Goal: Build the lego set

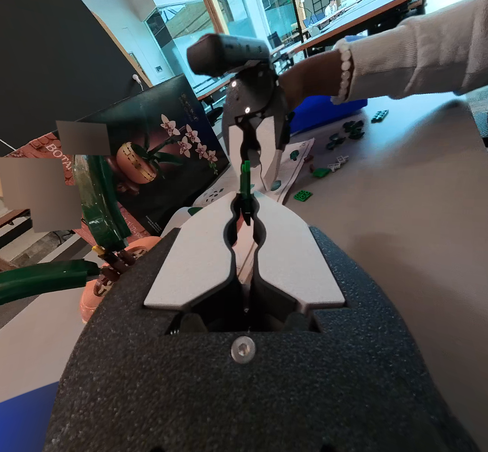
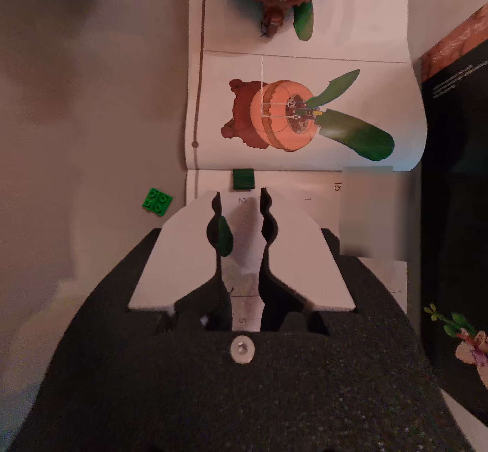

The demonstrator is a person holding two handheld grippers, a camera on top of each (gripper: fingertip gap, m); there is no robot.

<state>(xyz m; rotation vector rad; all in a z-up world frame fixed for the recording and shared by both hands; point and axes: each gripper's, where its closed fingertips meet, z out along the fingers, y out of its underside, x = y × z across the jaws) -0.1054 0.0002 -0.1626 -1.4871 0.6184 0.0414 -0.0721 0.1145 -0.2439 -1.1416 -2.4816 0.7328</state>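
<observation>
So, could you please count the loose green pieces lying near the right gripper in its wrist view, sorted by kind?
Bright green studded plate: 1
Dark green square tile: 1
Dark green leaf-shaped piece: 1
Total: 3

The right hand-held gripper (image 2: 241, 196) hangs over the open instruction booklet (image 2: 303, 122), jaws parted with nothing between them. Just ahead of its tips lies a dark green tile (image 2: 243, 179); off to its left, a bright green plate (image 2: 157, 202) sits on the counter (image 2: 92, 122).
</observation>
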